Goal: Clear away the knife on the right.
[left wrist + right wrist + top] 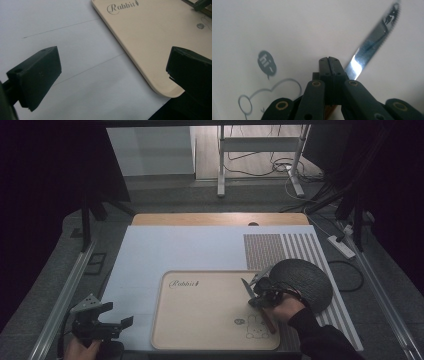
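Observation:
A beige tray [200,320] printed "Rabbit" lies on the white mat [165,250]. My right gripper [260,292] hovers over the tray's right part, shut on a knife [246,286] with a brown handle. In the right gripper view the jaws [330,61] are pressed together and the serrated blade [372,45] points up to the right above the tray [287,25]. My left gripper [117,317] sits at the mat's near left corner, open, with nothing between its jaws. The left gripper view has them [112,75] wide apart beside the tray's corner [150,37].
A round dark textured mat [305,282] lies right of the tray, partly behind my right hand. A patterned strip [280,250] covers the mat's far right. A rabbit drawing with a "hi" bubble [267,65] is printed on the tray. Metal rails run along both table sides.

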A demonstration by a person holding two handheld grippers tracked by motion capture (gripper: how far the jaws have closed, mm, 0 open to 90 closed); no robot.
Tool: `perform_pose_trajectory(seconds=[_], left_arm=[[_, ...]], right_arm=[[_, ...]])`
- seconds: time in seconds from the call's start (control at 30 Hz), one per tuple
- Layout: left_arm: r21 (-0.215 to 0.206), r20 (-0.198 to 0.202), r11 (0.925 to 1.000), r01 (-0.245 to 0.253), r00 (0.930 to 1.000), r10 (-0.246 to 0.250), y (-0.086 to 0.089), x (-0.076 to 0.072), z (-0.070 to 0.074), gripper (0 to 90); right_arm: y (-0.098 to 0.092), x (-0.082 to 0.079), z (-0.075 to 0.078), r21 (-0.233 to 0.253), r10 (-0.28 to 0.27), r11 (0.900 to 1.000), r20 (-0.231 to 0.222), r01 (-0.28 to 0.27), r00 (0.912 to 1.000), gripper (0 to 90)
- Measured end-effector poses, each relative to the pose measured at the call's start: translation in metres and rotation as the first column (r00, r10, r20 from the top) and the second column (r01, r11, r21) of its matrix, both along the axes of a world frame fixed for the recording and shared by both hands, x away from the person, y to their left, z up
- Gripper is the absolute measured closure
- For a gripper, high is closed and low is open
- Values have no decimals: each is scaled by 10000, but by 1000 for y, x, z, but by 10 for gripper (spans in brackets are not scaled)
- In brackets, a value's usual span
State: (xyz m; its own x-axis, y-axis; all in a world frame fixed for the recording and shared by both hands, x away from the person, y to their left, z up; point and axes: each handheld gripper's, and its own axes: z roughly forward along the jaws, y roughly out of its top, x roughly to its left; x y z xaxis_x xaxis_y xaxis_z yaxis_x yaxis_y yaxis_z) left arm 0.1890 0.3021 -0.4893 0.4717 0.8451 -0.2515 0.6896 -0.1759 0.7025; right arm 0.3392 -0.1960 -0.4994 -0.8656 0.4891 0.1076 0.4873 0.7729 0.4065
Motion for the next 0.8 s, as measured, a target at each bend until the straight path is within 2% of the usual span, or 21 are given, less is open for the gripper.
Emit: perform_pose_trajectory(seconds=[0.23, 0.43, 0.63, 0.73, 0.8], left_arm=[[-5, -11, 10000, -13, 10000, 13, 0, 0, 0, 0], [0, -17, 10000, -27, 10000, 27, 0, 0, 0, 0], [1, -15, 10000, -25, 10000, 25, 0, 0, 0, 1], [21, -13, 10000, -19, 10000, 19, 0, 0, 0, 0], [32, -21, 10000, -16, 10000, 16, 0, 0, 0, 0]], right_arm=[[-23, 3, 1, 122, -515, 9986, -253, 518, 9984, 896], [-35, 5, 1, 162, -796, 9966, -324, 802, 9963, 896], [-34, 5, 2, 94, -834, 9964, -319, 838, 9960, 894], [-35, 6, 2, 379, -916, 9949, -497, 935, 9946, 880], [-33, 6, 4, 576, -839, 9946, -433, 863, 9955, 862]])
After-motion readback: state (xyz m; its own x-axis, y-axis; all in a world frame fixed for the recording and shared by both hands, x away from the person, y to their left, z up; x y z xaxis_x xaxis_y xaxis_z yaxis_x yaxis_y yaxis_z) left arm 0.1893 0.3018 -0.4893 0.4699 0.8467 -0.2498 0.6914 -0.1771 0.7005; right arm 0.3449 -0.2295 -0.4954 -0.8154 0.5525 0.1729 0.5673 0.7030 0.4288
